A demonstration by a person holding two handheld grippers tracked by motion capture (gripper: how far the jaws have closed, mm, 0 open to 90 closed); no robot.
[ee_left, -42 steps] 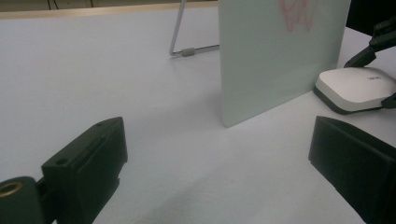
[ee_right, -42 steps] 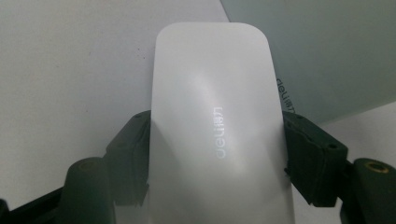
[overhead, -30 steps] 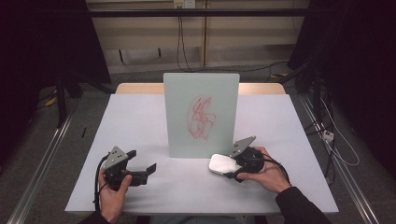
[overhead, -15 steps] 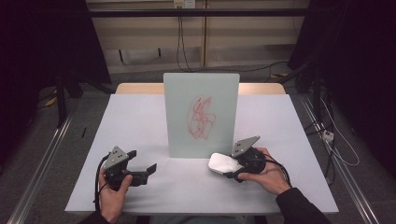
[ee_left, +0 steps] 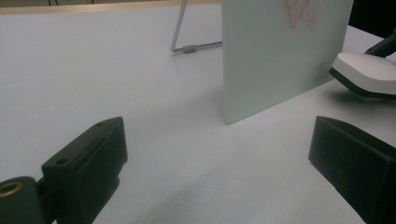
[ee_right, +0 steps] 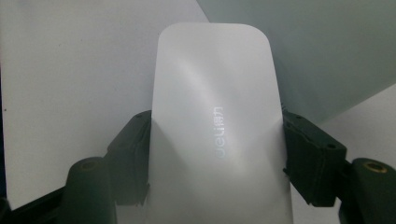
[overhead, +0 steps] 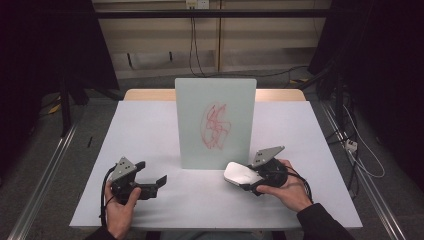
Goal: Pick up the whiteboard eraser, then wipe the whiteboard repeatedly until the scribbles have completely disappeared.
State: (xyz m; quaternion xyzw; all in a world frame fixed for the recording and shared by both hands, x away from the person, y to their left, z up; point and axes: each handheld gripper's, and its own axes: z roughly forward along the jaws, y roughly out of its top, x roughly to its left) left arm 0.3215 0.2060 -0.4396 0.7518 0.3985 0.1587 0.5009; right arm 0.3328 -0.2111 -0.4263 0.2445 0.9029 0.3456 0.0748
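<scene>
Right gripper [ee_right: 217,154] is clamped on the white eraser [ee_right: 217,121], fingers on both its sides, just short of the whiteboard [overhead: 216,122]. Red scribble [overhead: 215,126] untouched, so wiping isn't started. Left gripper [ee_left: 219,172] open, nothing between fingers.

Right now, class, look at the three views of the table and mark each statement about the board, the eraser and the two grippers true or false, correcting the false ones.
1. The right gripper is shut on the white eraser. True.
2. The left gripper holds a marker pen. False: its jaws stand open with nothing between them.
3. The whiteboard stands upright on the table. True.
4. The scribble on the board is blue. False: it is red.
5. The eraser is pressed against the scribble. False: it sits low, near the board's bottom right corner, well below the scribble.
</scene>
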